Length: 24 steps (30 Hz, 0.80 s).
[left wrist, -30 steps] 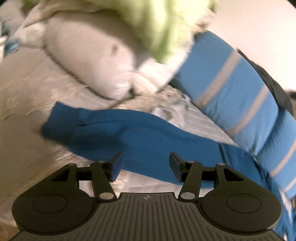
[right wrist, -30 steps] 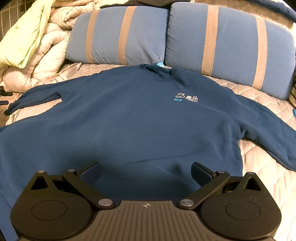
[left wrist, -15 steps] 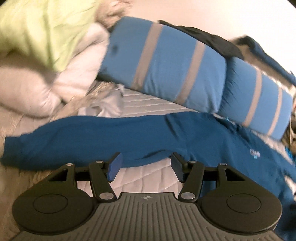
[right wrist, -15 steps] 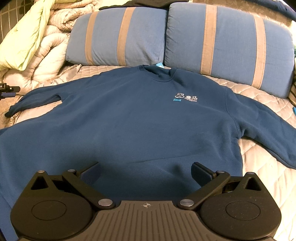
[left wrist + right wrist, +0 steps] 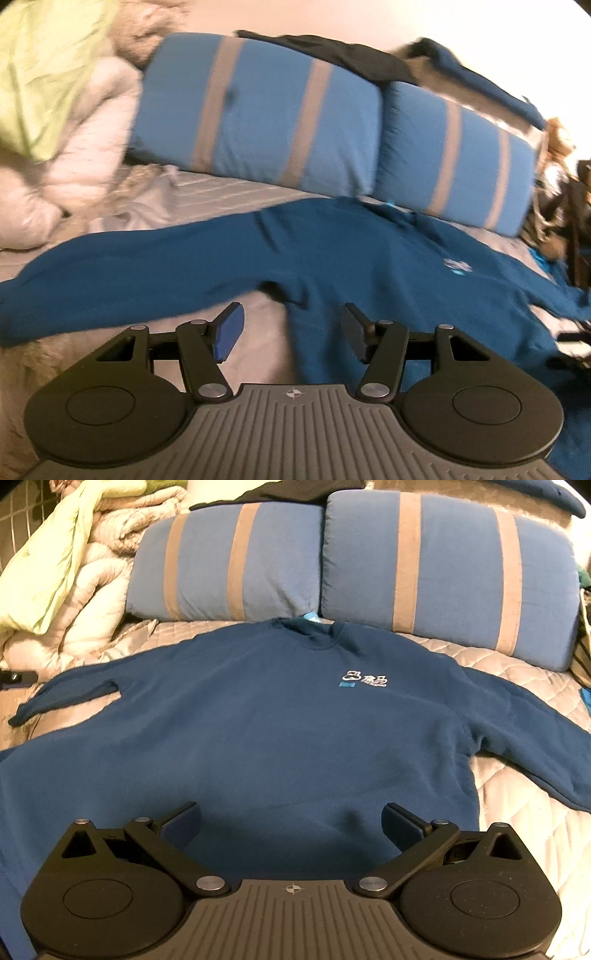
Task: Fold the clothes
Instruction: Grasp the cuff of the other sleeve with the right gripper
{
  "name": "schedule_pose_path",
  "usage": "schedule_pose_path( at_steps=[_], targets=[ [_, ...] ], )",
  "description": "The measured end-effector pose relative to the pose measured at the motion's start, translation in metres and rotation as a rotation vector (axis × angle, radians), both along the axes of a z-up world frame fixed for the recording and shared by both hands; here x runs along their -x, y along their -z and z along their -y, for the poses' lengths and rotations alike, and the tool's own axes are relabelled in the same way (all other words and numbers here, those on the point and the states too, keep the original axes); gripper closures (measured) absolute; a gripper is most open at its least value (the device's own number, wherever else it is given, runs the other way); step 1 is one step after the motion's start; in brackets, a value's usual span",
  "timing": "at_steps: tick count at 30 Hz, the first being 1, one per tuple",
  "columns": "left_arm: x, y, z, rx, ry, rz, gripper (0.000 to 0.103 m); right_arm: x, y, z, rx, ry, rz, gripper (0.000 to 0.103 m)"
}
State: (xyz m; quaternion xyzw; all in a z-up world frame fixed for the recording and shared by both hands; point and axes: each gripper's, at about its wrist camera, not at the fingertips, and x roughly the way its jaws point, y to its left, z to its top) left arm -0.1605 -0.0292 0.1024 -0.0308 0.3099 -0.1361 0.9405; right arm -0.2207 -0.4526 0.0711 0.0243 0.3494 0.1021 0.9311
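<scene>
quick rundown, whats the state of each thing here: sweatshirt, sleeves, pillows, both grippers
blue sweatshirt: spread flat, front up, unfolded
its sleeves: both stretched outward
striped pillows: two, propped side by side behind the collar
left gripper: open, holding nothing
right gripper: open over the hem, empty

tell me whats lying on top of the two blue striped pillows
A dark, nearly black garment is draped over the top of the striped pillows, mostly the left one. How far it hangs down behind them is hidden.
</scene>
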Motion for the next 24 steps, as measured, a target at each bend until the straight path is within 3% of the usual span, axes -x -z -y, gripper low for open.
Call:
schedule_pose_path(
  at_steps=[6, 13, 18, 24],
  targets=[
    [0.02, 0.007, 0.044, -0.017, 0.084, -0.033, 0.039, 0.003, -0.002, 0.011, -0.031, 0.048, 0.024, 0.0],
    [0.027, 0.035, 0.08, -0.087, 0.152, -0.056, 0.039, 0.007, -0.007, 0.037, -0.015, 0.139, 0.09, 0.0],
    [0.03, 0.048, 0.092, -0.165, 0.163, -0.03, 0.039, 0.014, -0.012, 0.086, -0.016, 0.274, 0.135, 0.0],
    [0.03, 0.05, 0.092, -0.167, 0.162, -0.03, 0.039, 0.031, -0.014, 0.166, -0.031, 0.494, 0.186, 0.001]
  ],
)
